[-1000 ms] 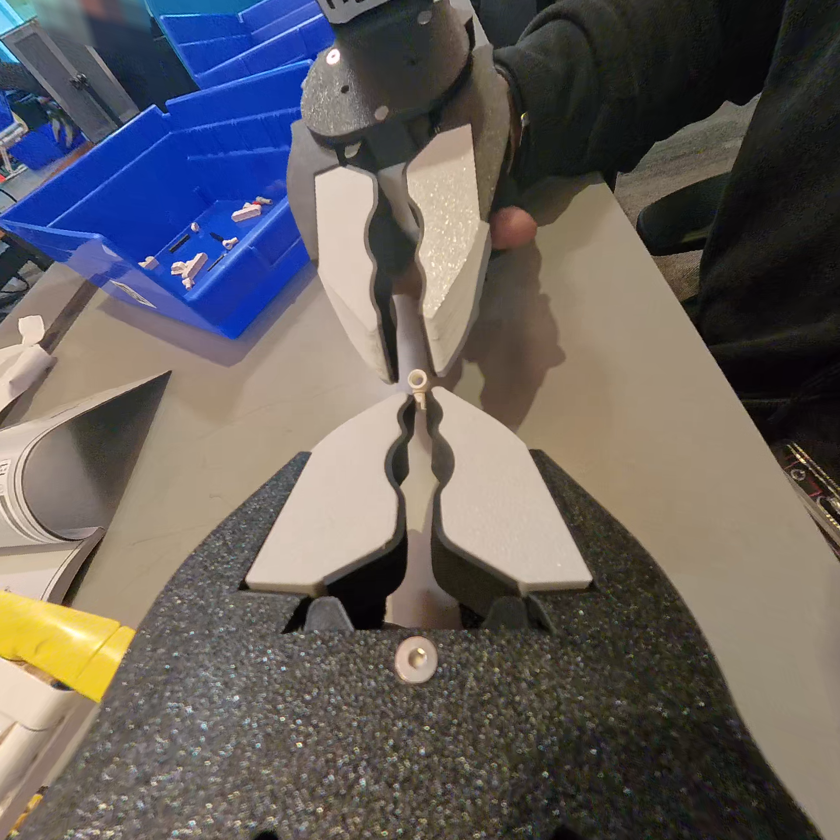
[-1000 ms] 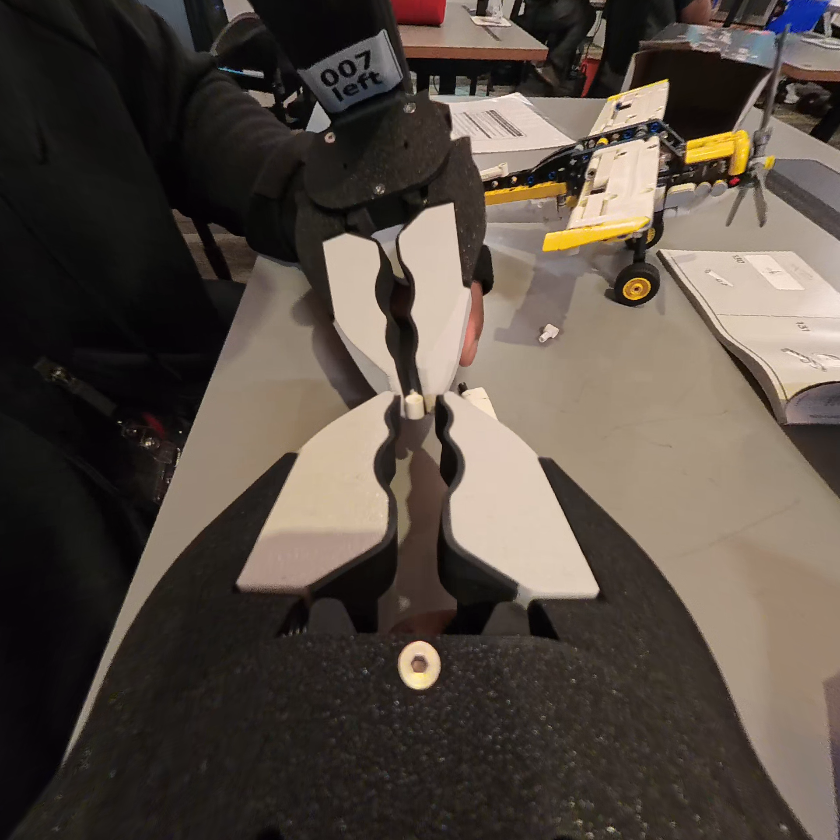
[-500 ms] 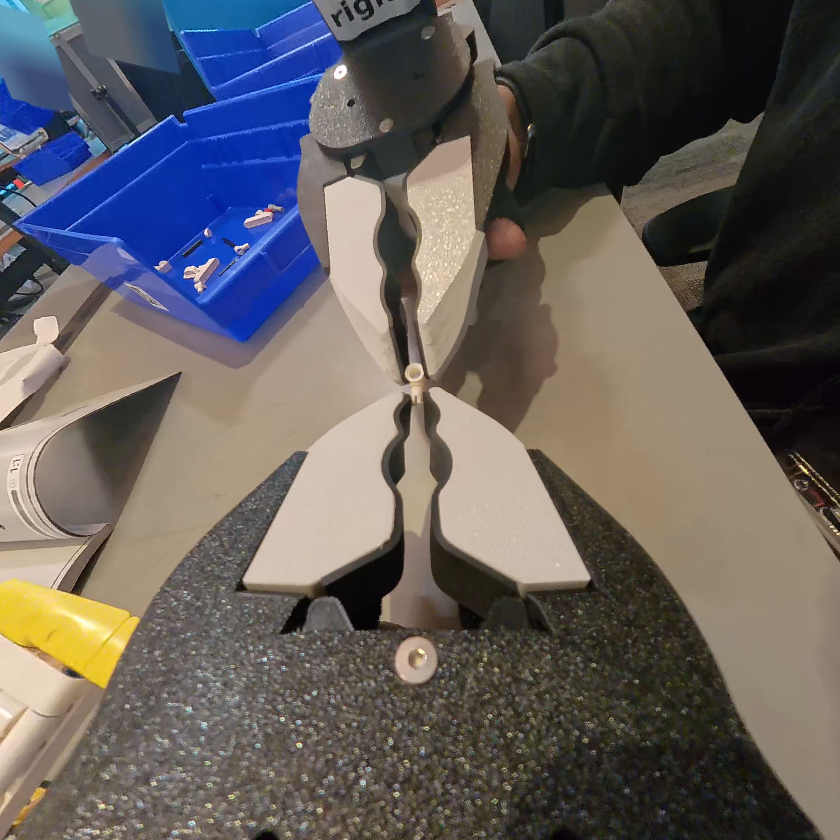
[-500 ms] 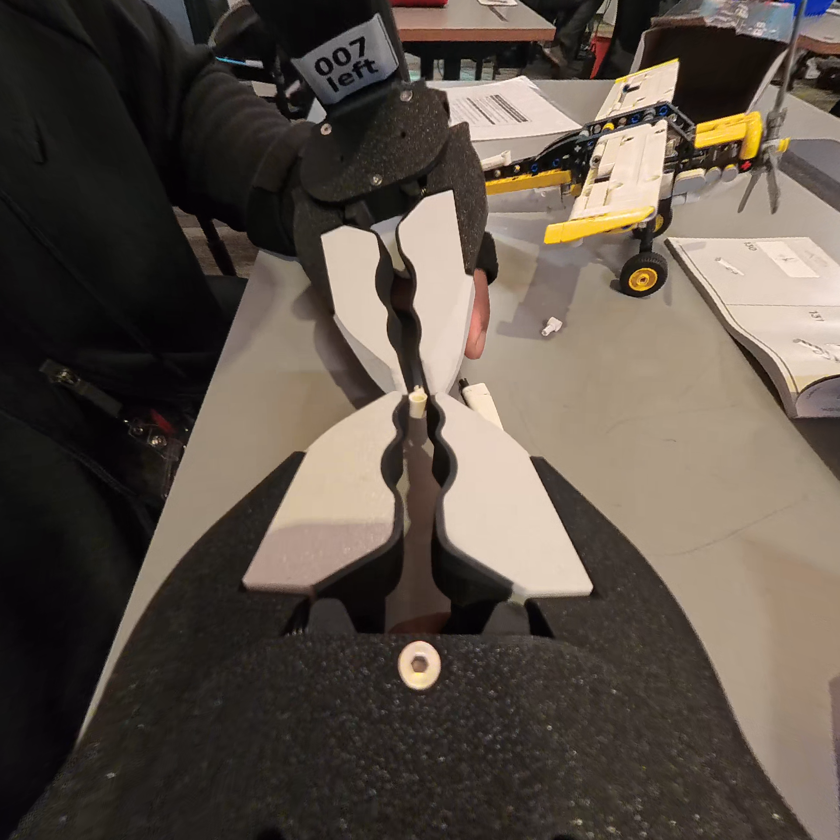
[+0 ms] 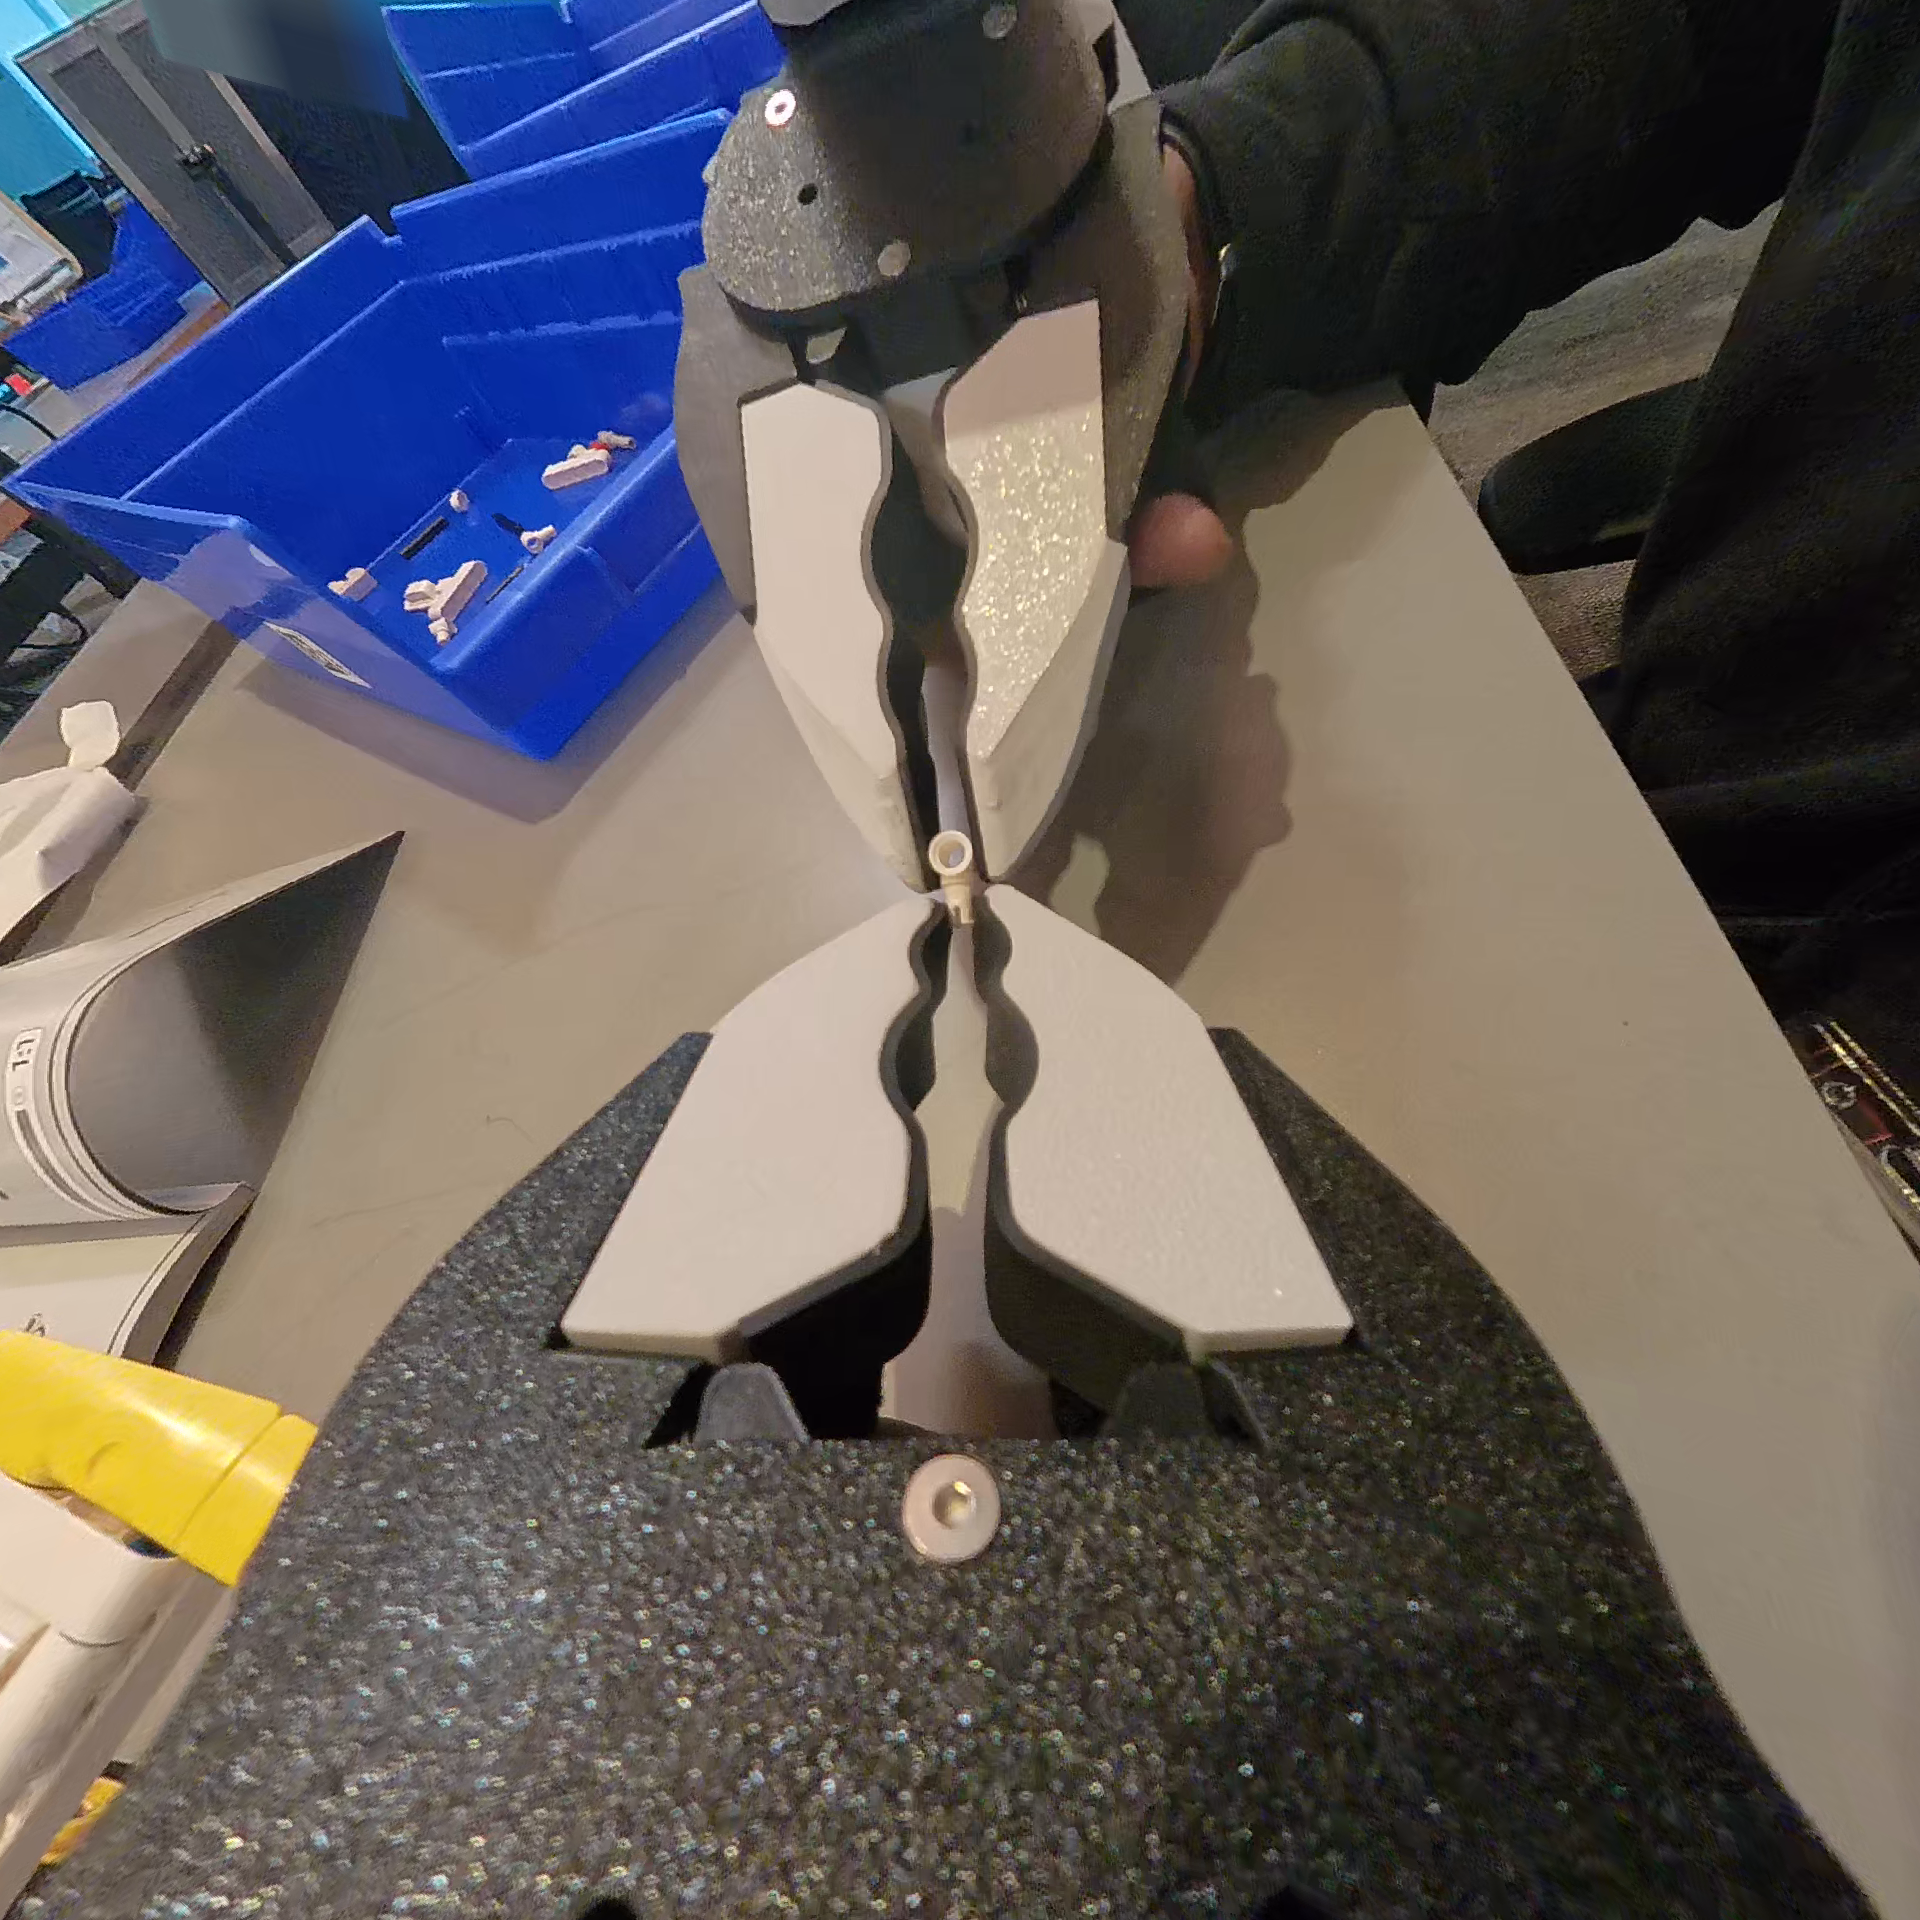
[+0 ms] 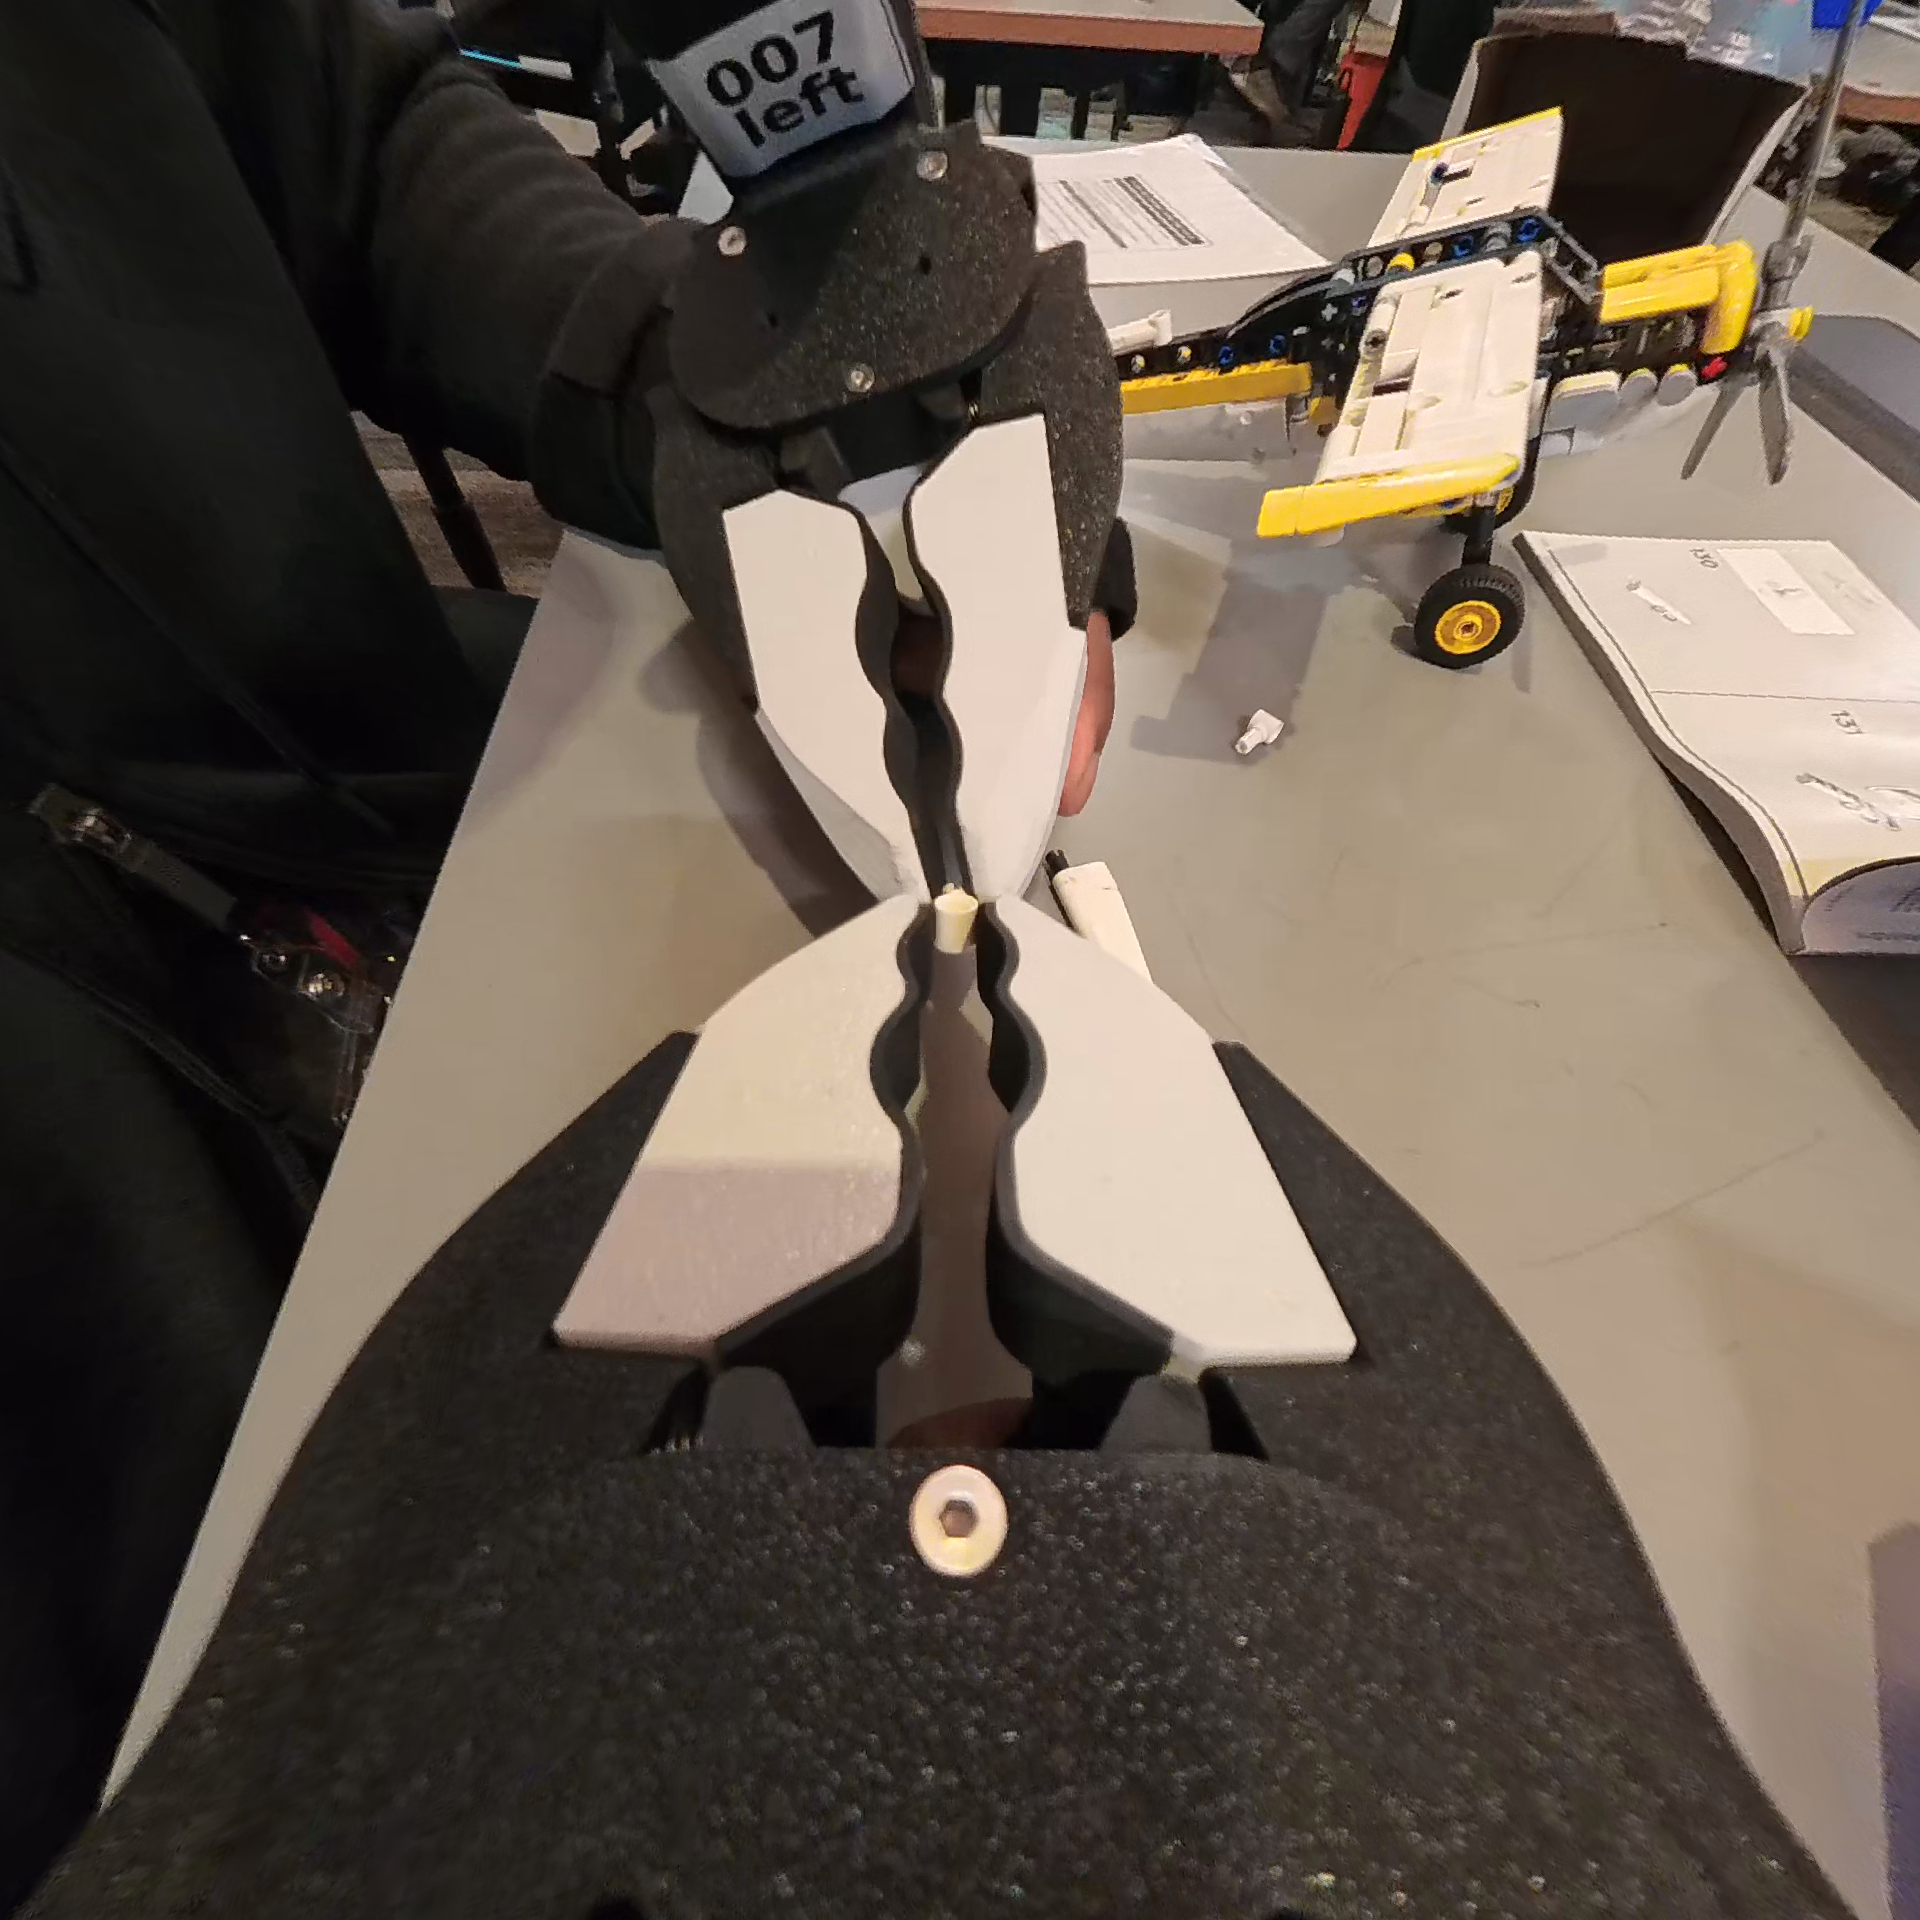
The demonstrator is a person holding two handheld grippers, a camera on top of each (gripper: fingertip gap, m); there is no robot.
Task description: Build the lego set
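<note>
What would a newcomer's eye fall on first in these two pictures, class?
The two tongs meeting tip to tip above the grey table, both pinching one tiny cream connector piece. Next, the yellow-and-white toy plane at the table's far right, and the blue bin of small parts.

Looks like workshop or lab workroom with assembly bench. My grey table carries blue parts bins with small pale plastic pieces sorted inside. Half-built brick-kit plane, yellow and white, stands on table beside open instruction booklet and printed sheet. More tables and chair legs behind, metal cabinet past bins. I see loose small white part on table.
</note>
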